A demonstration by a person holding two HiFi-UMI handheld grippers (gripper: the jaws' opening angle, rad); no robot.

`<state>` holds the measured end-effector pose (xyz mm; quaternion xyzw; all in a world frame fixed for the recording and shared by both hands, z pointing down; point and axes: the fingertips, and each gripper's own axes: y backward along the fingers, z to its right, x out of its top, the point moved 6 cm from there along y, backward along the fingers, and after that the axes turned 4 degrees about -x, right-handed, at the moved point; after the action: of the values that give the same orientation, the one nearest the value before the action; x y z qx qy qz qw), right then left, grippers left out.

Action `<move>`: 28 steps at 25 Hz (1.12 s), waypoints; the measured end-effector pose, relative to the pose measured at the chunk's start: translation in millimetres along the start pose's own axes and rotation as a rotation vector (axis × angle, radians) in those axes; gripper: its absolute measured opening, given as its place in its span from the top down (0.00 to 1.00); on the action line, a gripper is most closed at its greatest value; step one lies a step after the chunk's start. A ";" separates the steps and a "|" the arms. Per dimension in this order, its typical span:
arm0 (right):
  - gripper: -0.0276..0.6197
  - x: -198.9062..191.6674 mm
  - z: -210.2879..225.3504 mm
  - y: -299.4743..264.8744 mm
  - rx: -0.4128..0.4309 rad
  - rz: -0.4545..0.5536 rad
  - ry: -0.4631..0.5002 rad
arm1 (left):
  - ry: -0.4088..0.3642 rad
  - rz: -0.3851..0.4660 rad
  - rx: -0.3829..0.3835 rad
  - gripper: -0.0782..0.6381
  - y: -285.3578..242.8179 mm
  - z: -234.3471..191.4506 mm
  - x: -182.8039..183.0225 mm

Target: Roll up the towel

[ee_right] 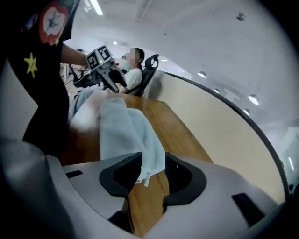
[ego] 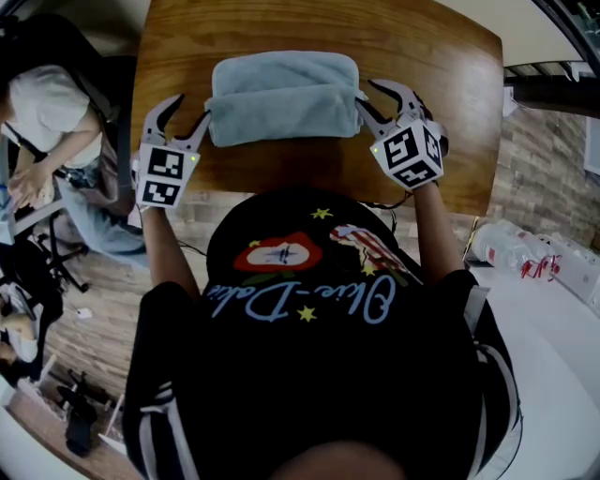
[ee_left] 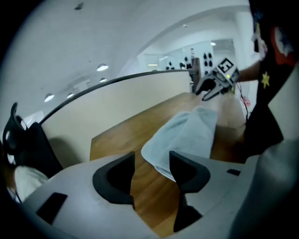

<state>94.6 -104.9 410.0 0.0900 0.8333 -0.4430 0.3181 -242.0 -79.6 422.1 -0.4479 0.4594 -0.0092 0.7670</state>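
Pale blue-grey towel (ego: pixel 284 98) lies on the wooden tabletop (ego: pixel 319 28), bundled into a thick band running left to right, with a crease along its length. It sits mid-tabletop, well inside the edges.

Left gripper (ego: pixel 187 117) is at the towel's left end, right gripper (ego: pixel 367 94) at its right end, both angled downward toward the cloth. Marker cubes (ego: pixel 161 175) (ego: pixel 411 150) face up at the camera. The wearer's black printed shirt (ego: pixel 309 328) fills the lower head view.

Left gripper view: left gripper (ee_left: pixel 152 158) is released, jaws well apart, with bare tabletop (ee_left: pixel 126 135) showing in the gap. The towel (ee_left: pixel 187 133) end is just beside and behind the right-hand jaw, not between the pads. The right gripper (ee_left: pixel 210 91) is visible at the far end of the towel.

Right gripper view: right gripper (ee_right: pixel 153 163) is also released, jaws apart. A corner of the towel (ee_right: pixel 126 130) with a small tag droops into the gap, lying against the left-hand jaw, with a clear gap to the other jaw, so nothing is pinched. Tabletop (ee_right: pixel 173 130) runs away beyond. The left gripper (ee_right: pixel 110 77) shows at the towel's far end.

A seated person (ee_right: pixel 133 74) is in a chair past the tabletop, also at the left of the head view (ego: pixel 47 112). Whether the towel ends touch the jaws in the head view, cannot tell.
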 end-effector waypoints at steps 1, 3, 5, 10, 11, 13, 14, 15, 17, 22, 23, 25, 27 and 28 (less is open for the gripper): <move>0.73 0.8 -7.3 4.9 0.024 0.003 0.046 | -0.077 -0.025 -0.015 0.57 4.0 9.7 1.0; 0.73 1.2 -28.4 10.0 0.105 0.022 0.114 | -0.216 -0.088 -0.075 0.57 5.4 36.9 -1.7; 0.73 -0.6 -52.4 9.0 0.186 0.030 0.182 | -0.296 -0.135 -0.143 0.57 0.2 64.5 -10.1; 0.71 -20.7 -90.4 -14.6 0.303 -0.079 0.342 | -0.385 -0.218 -0.210 0.57 -25.2 94.5 -34.3; 0.70 -26.2 -93.4 -19.6 0.312 -0.108 0.365 | -0.397 -0.237 -0.214 0.57 -30.9 96.9 -37.7; 0.70 -32.9 -94.4 -26.2 0.310 -0.140 0.384 | -0.420 -0.266 -0.211 0.57 -39.7 99.3 -40.9; 0.70 -33.7 -92.6 -28.7 0.303 -0.144 0.383 | -0.431 -0.273 -0.201 0.57 -42.4 98.7 -40.2; 0.70 -33.7 -90.3 -31.0 0.295 -0.146 0.379 | -0.440 -0.278 -0.189 0.57 -44.0 97.3 -39.2; 0.78 -33.2 -87.1 -33.9 0.290 -0.149 0.366 | -0.458 -0.290 -0.171 0.60 -45.2 94.4 -38.5; 0.89 -30.7 -83.2 -24.0 0.320 -0.121 0.252 | -0.433 -0.272 -0.182 0.69 -36.0 90.6 -38.5; 0.89 -29.9 -81.9 -20.1 0.329 -0.111 0.217 | -0.414 -0.262 -0.190 0.69 -32.8 89.9 -37.9; 0.89 -27.3 -79.9 -12.1 0.352 -0.092 0.145 | -0.382 -0.247 -0.215 0.69 -26.3 89.5 -36.8; 0.90 -24.1 -80.4 -3.6 0.388 -0.074 0.086 | -0.363 -0.242 -0.238 0.69 -18.8 89.5 -35.6; 0.90 -22.6 -81.5 1.1 0.411 -0.064 0.059 | -0.354 -0.240 -0.248 0.70 -14.7 89.5 -35.1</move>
<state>76.0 -36.4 456.1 0.1395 0.7367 -0.6108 0.2545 -192.6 -12.7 472.6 -0.5846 0.2588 0.0347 0.7681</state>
